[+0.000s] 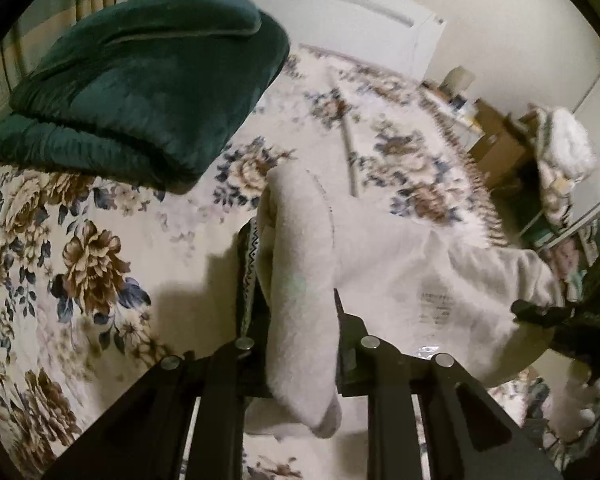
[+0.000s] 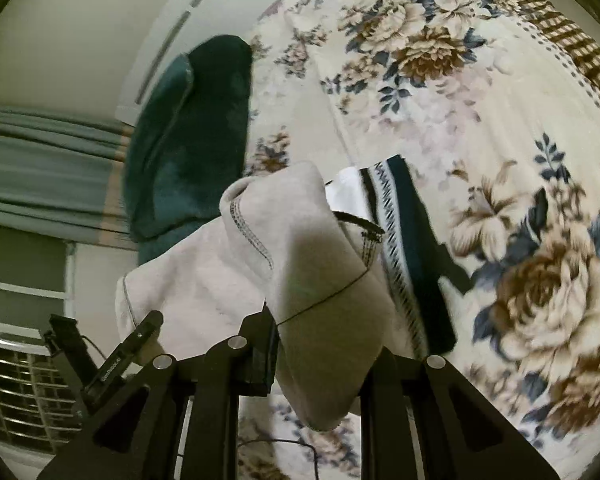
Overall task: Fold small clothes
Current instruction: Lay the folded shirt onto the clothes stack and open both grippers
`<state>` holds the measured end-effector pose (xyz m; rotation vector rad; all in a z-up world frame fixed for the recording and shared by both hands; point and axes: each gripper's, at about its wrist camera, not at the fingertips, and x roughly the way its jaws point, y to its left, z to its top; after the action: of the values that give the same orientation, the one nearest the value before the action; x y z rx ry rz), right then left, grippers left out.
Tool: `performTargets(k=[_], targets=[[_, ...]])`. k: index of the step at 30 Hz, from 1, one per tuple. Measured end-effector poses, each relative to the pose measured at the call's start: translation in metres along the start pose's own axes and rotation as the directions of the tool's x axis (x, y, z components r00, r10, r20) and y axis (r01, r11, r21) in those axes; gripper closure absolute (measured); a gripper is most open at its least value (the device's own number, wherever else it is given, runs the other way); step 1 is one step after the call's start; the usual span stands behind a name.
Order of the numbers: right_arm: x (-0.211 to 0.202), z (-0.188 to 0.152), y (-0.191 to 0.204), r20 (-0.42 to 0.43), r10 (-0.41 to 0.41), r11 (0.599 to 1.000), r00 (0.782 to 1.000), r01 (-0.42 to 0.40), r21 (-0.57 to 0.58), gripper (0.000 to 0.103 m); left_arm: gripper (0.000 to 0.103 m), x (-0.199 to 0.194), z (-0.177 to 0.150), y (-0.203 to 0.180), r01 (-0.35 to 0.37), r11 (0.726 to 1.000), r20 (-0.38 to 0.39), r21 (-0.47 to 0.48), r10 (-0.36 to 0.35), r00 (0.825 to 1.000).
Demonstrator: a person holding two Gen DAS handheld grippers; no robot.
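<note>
Pale garment (image 1: 300, 280) is hanging bunched at frame centre, above the flowered bedspread (image 1: 80, 240); left gripper (image 1: 296, 320) and right gripper (image 2: 320, 332) are each pinching a fold. Left view alone is showing cardboard boxes (image 1: 496, 140) upper right; right view, curtains (image 2: 40, 168) at left.

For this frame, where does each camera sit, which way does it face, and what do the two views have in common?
Left wrist: on the left claw, looking along its fingers over the floral bedspread toward the green blanket; own linkage shows, clamped on the pale garment; the other claw enters at right.
Right wrist: on the right claw, facing down at the bedspread; clamped on the same garment, the other claw at lower left.
Shared: garment, green blanket, bedspread, patterned dark cloth.
</note>
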<state>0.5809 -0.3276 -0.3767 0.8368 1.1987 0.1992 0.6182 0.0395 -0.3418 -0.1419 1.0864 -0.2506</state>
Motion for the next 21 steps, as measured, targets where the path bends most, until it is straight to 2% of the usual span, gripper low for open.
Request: performTargets(k=[2, 5, 8, 9, 10, 12, 14, 16, 18, 20, 21], targets=[[0.016, 0.008, -0.005, -0.021, -0.044, 0.999, 0.999, 0.044, -0.010, 0.084, 0.085, 0.012, 0.001, -0.001, -0.029, 1.000, -0.022, -0.009, 0.029, 0.999], [0.031, 0.010, -0.004, -0.045, -0.101, 0.994, 0.994, 0.099, -0.034, 0.082, 0.082, 0.018, 0.001, -0.003, -0.079, 0.997, -0.016, -0.013, 0.079, 0.997], [0.038, 0.011, 0.004, -0.040, -0.200, 0.977, 0.979, 0.196, -0.085, 0.074, 0.070, 0.014, 0.002, -0.006, -0.130, 0.991, 0.005, -0.005, 0.131, 0.991], [0.040, 0.010, 0.007, -0.031, -0.236, 0.967, 0.971, 0.231, -0.109, 0.074, 0.058, 0.013, 0.001, -0.007, -0.139, 0.990, 0.010, -0.003, 0.139, 0.990], [0.041, 0.009, 0.011, -0.024, -0.272, 0.955, 0.962, 0.267, -0.130, 0.069, 0.038, 0.011, 0.000, -0.009, -0.163, 0.987, 0.013, 0.002, 0.163, 0.987], [0.041, 0.003, 0.021, 0.006, -0.367, 0.914, 0.930, 0.362, -0.181, 0.052, 0.014, 0.009, -0.001, -0.012, -0.195, 0.981, 0.020, 0.015, 0.195, 0.981], [0.037, -0.002, 0.029, 0.052, -0.438, 0.872, 0.898, 0.438, -0.219, 0.020, 0.011, 0.005, -0.005, -0.016, -0.231, 0.973, 0.031, 0.028, 0.230, 0.973], [0.032, -0.013, 0.041, 0.123, -0.514, 0.809, 0.849, 0.528, -0.259, 0.001, 0.010, 0.001, -0.008, -0.018, -0.252, 0.967, 0.037, 0.025, 0.251, 0.967], [0.021, -0.025, 0.050, 0.195, -0.573, 0.748, 0.796, 0.606, -0.272, 0.000, 0.008, -0.005, -0.012, -0.022, -0.277, 0.961, 0.041, 0.018, 0.276, 0.960], [0.012, -0.038, 0.055, 0.241, -0.607, 0.708, 0.758, 0.653, -0.269, 0.000, 0.007, -0.012, -0.015, -0.025, -0.292, 0.956, 0.047, 0.007, 0.292, 0.955], [0.007, -0.044, 0.058, 0.253, -0.616, 0.697, 0.746, 0.666, -0.266, 0.000, 0.006, -0.017, -0.017, -0.028, -0.296, 0.955, 0.052, 0.004, 0.296, 0.954]])
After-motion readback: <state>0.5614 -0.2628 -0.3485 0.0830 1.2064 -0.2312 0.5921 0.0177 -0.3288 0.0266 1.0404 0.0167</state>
